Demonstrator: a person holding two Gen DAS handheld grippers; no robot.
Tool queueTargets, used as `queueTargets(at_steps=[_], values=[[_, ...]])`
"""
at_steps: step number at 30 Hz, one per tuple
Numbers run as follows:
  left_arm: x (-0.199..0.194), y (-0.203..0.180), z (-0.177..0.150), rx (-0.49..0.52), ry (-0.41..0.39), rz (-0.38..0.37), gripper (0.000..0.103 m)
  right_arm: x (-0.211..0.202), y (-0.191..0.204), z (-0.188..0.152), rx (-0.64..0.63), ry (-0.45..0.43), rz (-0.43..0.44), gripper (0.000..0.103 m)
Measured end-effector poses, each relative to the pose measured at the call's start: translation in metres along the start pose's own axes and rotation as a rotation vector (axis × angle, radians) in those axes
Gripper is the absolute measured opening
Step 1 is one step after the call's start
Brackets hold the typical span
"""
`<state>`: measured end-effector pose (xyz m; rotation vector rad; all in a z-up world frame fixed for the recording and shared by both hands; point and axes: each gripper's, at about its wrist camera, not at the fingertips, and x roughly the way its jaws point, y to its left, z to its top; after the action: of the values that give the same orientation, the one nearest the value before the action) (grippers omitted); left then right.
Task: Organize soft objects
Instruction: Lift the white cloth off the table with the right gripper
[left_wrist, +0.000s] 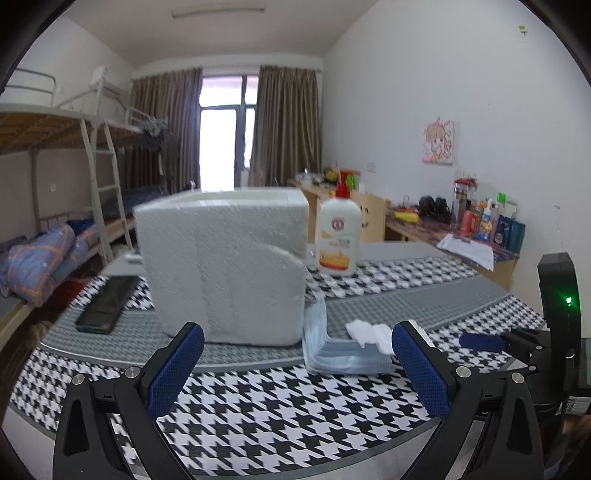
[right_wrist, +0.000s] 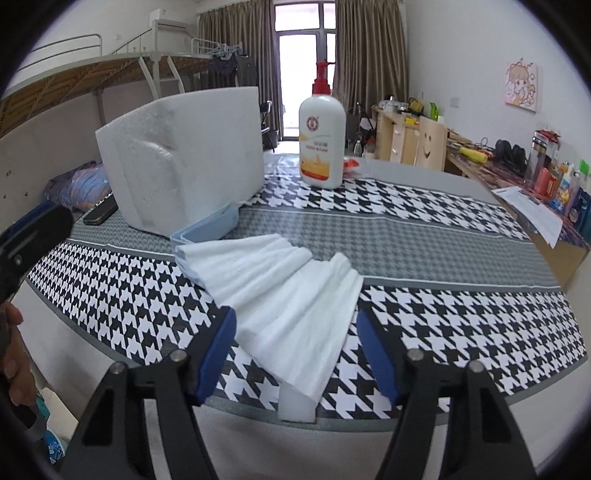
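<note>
While my right gripper (right_wrist: 295, 354) straddles the white tissue (right_wrist: 291, 295) with jaws spread and my left gripper (left_wrist: 297, 363) hangs open, I should close low and gently, avoiding tearing.

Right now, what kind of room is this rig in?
Likely a student dorm room: metal bunk beds with a ladder, cluttered wooden desks along the wall, and a curtained balcony door.

Left gripper (left_wrist: 297, 363), right gripper (right_wrist: 295, 354) agape.
</note>
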<state>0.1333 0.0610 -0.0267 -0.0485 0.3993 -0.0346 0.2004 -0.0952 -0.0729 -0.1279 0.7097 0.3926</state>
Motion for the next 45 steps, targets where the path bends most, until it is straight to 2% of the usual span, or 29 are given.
queueTargets(at_steps=[6, 12, 15, 20, 26, 45], values=[[0.023, 0.001, -0.003, -0.004, 0.084, -0.028, 0.102, 0.013, 0.001, 0.003, -0.009, 0.042, 0.003, 0.072], [0.042, 0.0, -0.007, -0.024, 0.163, -0.068, 0.102, 0.03, -0.003, 0.005, 0.002, 0.105, 0.01, 0.053], [0.048, -0.003, -0.009, -0.015, 0.184, -0.079, 0.102, 0.035, -0.006, 0.003, 0.01, 0.129, 0.015, 0.04], [0.055, -0.01, -0.011, 0.008, 0.208, -0.086, 0.102, 0.033, -0.009, 0.003, 0.015, 0.127, 0.02, 0.024], [0.063, -0.017, -0.012, 0.011, 0.226, -0.087, 0.102, 0.029, -0.018, 0.006, 0.042, 0.114, 0.026, 0.019], [0.068, -0.036, -0.013, 0.039, 0.243, -0.118, 0.102, -0.006, -0.042, 0.018, 0.092, 0.015, 0.009, 0.019]])
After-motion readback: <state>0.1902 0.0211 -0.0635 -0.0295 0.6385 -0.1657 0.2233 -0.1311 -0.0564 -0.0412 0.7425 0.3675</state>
